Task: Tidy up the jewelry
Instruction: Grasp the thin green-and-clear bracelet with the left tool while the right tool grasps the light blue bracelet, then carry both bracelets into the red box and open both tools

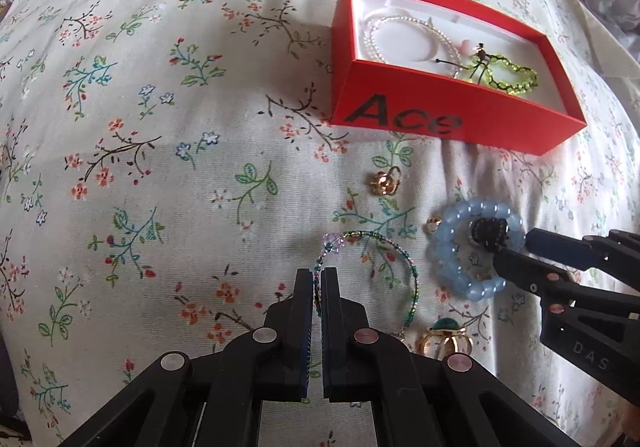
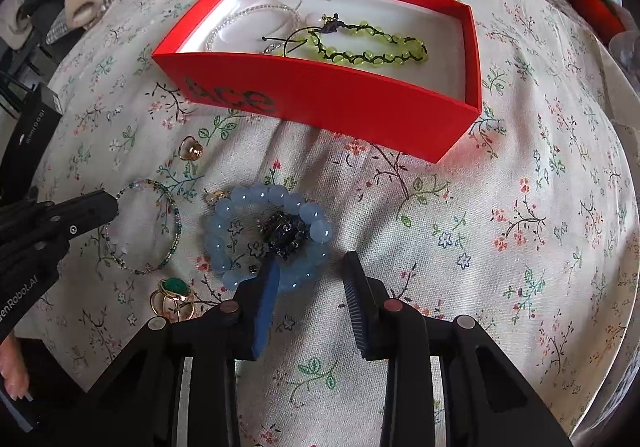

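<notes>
**Red box half filled, two bracelets in play**

Blue pads of the left gripper (image 1: 318, 279) are pressed together on the thin green-beaded wire bangle (image 1: 384, 243); lift it gently so the wire does not slip out. Just right of it, the right gripper (image 2: 310, 267) stands partly spread over the pale blue bead bracelet (image 2: 272, 235), gripping nothing yet; it should straddle one bead strand, avoiding the dark charm (image 2: 286, 233). Farther off, the red box (image 2: 320, 103) holds a lime-green braided bracelet (image 2: 368, 47) and a clear bead strand (image 2: 248, 17).

Soft daylight falls evenly on the floral bedspread (image 1: 160, 127) — the red box (image 1: 452, 115) casts a faint shadow leftward. Fisheye bending curves both views' edges, corners dark — centres stay sharp.
</notes>
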Motion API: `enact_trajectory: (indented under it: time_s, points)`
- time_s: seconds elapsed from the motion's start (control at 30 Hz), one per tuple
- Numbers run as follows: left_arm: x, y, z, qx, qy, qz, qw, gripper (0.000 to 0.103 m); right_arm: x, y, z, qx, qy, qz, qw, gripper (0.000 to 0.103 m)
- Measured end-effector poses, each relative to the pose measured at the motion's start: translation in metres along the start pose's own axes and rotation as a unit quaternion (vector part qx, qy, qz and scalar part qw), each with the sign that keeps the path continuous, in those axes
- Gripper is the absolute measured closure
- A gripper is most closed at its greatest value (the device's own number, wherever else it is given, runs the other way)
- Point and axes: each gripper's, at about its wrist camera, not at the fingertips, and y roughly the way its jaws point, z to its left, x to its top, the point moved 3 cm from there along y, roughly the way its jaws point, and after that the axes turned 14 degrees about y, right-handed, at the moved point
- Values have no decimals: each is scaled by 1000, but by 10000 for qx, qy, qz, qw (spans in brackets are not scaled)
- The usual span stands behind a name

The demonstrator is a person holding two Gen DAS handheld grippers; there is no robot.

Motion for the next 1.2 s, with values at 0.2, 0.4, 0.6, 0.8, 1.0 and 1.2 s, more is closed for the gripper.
enact_trajectory:
  time_s: [0.2, 0.4, 0.6, 0.8, 1.0, 1.2]
  points:
    - [-6, 8, 6, 83, -60, 128, 9999, 103, 5, 6, 4, -244, -160, -117, 9995, 83]
    - [-9, 3, 6, 68, -81, 58, 9999, 103, 13, 1, -7, 27, 104, -135, 9999, 91]
    - [-4, -11, 3, 26, -42, -129, 9999, 103, 18, -21, -18, 270, 225, -312, 9989, 91]
    - [2, -23, -2, -28, -66, -305, 9995, 103, 13, -50, -8, 575, 217, -532, 9967, 91]
    - [13, -38, -7, -69, -83, -557, 9984, 103, 10, -74, 1, 798, 233, -737, 9938, 91]
    - [19, -56, -8, -145, -204, -796, 9965, 103, 12, -93, 10, 965, 262, -932, 9906, 91]
